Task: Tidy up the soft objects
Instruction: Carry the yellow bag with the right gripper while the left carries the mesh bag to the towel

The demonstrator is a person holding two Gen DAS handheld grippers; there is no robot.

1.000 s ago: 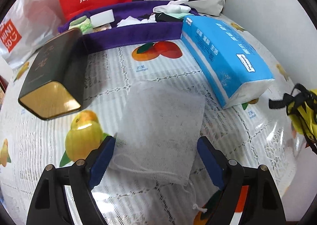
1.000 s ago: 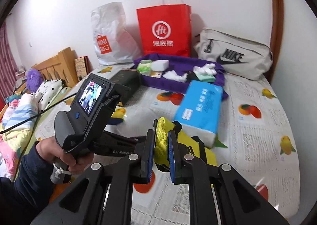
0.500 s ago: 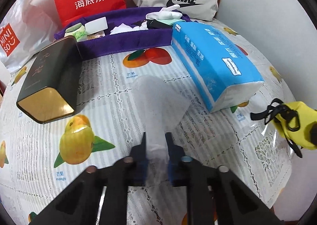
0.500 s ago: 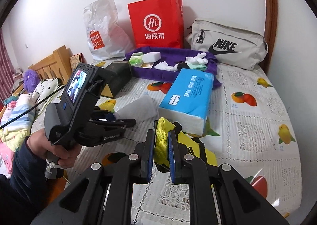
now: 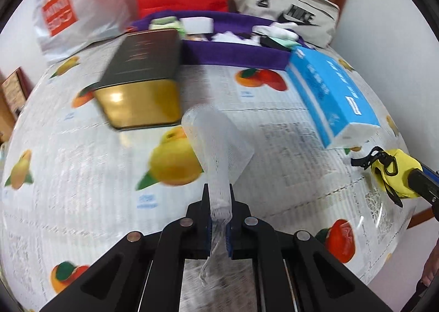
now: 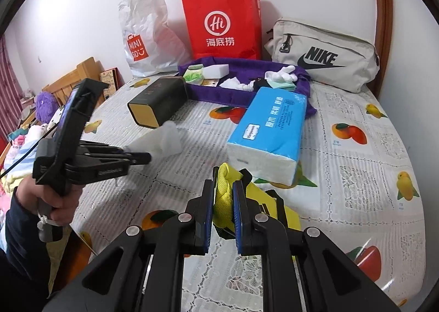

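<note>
— What does the left gripper [image 5: 218, 196] hold?

— Its jaws are pinched tight on one end of a white mesh bag [image 5: 219, 144]. The rest of the bag fans out in front of the fingers, lifted over the fruit-print tablecloth [image 5: 68, 163], near the dark box with the gold end [image 5: 142, 92].

— And the right gripper [image 6: 222, 196]?

— It is also closed, on a fold of a yellow pouch [image 6: 223, 188] with black straps. The pouch hangs down over the cloth, just in front of the blue tissue pack [image 6: 270, 125].

— Where is the purple tray [image 6: 219, 92]?

— At the far side of the table, behind the box and the tissue pack. Small soft things lie in it already. Behind it stand a red paper bag [image 6: 222, 21] and a beige Nike bag [image 6: 323, 56].

— Are the two grippers close?

— They are apart; a hand [image 6: 46, 202] carries the left one at the left of the right camera's view.
</note>
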